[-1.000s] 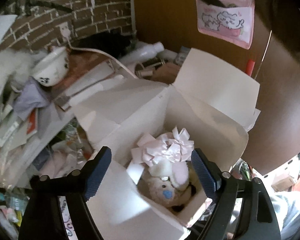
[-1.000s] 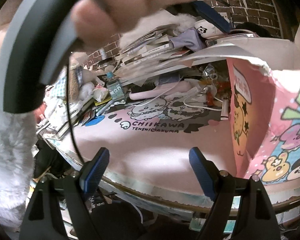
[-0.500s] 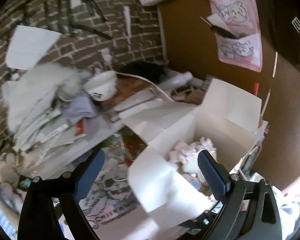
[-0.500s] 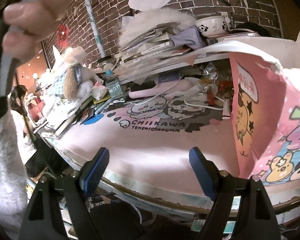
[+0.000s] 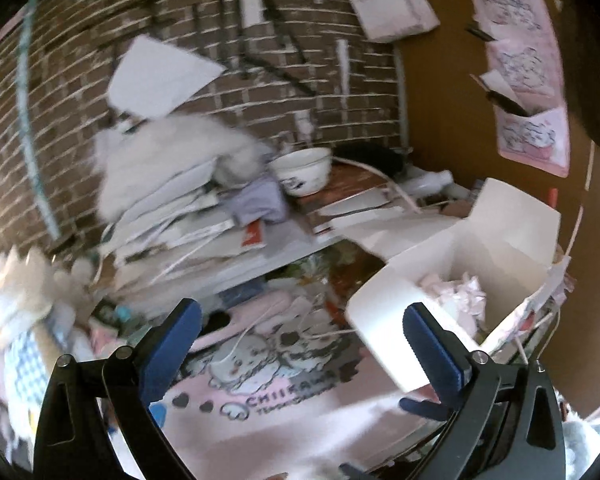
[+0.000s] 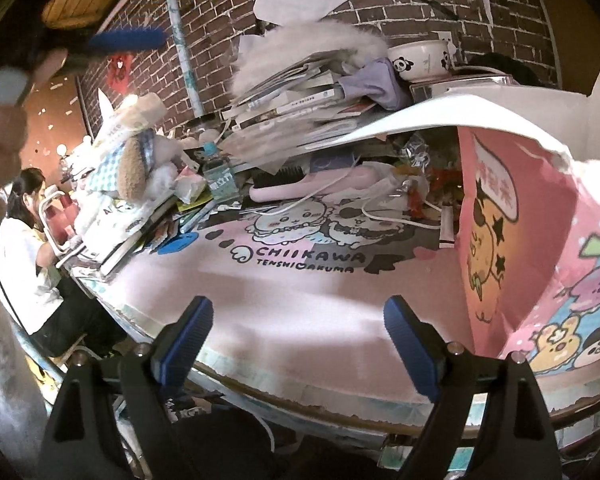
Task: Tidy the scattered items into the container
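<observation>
A white cardboard box with its flaps up stands at the right of the left wrist view, with a pale pink ribbon bow showing inside. My left gripper is open and empty, above the pink cartoon desk mat, to the left of the box. In the right wrist view the same box shows its pink printed side at the right. My right gripper hangs open and empty over the mat's front edge. A pink hairbrush and a plush toy lie beyond.
Books and papers are piled against the brick wall, with a panda bowl on top. A water bottle and a white cable lie on the desk. A person sits at the far left. A hand fills the upper left.
My left gripper has pulled up and back from over the box and swung left, so the mat and wall clutter show. The right gripper has stayed put; the hand before it moved left.
</observation>
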### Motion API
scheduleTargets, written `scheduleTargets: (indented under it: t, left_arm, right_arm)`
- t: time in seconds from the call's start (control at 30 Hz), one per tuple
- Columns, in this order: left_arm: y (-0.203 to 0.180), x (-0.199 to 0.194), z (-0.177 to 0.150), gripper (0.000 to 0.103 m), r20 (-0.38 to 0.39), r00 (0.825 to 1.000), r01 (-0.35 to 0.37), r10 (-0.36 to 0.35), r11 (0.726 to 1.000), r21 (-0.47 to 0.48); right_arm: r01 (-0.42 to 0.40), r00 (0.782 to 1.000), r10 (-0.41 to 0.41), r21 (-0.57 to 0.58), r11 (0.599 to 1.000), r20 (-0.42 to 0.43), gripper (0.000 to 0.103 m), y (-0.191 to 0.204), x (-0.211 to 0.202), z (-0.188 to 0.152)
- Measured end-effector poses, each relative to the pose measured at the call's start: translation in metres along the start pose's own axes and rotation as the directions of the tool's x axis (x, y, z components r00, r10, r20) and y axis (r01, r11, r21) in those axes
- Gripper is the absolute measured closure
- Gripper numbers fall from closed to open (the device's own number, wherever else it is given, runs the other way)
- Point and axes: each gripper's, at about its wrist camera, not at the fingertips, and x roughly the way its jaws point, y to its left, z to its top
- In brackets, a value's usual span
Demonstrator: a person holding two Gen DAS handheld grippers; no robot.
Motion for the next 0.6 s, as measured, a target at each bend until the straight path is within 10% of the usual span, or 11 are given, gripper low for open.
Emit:
scheduleTargets:
  t: [0.6]
  left_arm:
    - [0.069,0.019,-0.091,0.002,-0.148,0.969,-0.219,0.195,0.962,-0.161]
  right_arm:
    - [0.186,0.981,-0.186,0.012,0.983,0.058,0.001,0.012,-0.002,0.009]
